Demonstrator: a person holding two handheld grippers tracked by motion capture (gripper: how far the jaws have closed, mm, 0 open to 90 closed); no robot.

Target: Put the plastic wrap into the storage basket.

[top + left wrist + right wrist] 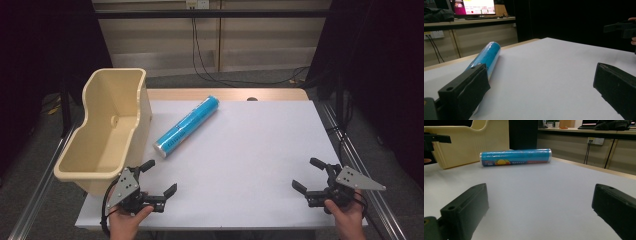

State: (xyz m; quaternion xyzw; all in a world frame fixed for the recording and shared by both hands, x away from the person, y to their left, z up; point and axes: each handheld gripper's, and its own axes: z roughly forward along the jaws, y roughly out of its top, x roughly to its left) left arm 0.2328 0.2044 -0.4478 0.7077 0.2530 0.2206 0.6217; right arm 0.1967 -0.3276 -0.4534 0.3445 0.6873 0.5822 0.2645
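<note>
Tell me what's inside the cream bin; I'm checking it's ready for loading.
The cream bin shows a bare floor with nothing in it; the strip behind its near wall is hidden.

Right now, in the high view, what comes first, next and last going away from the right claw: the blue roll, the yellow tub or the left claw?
1. Left claw, straight across the table's near edge.
2. Blue roll, lying slantwise on the far left part of the white sheet.
3. Yellow tub, at the table's left edge.

A white-topped table [260,150] bears two things — a blue roll [186,127], a cream bin [107,130].
</note>
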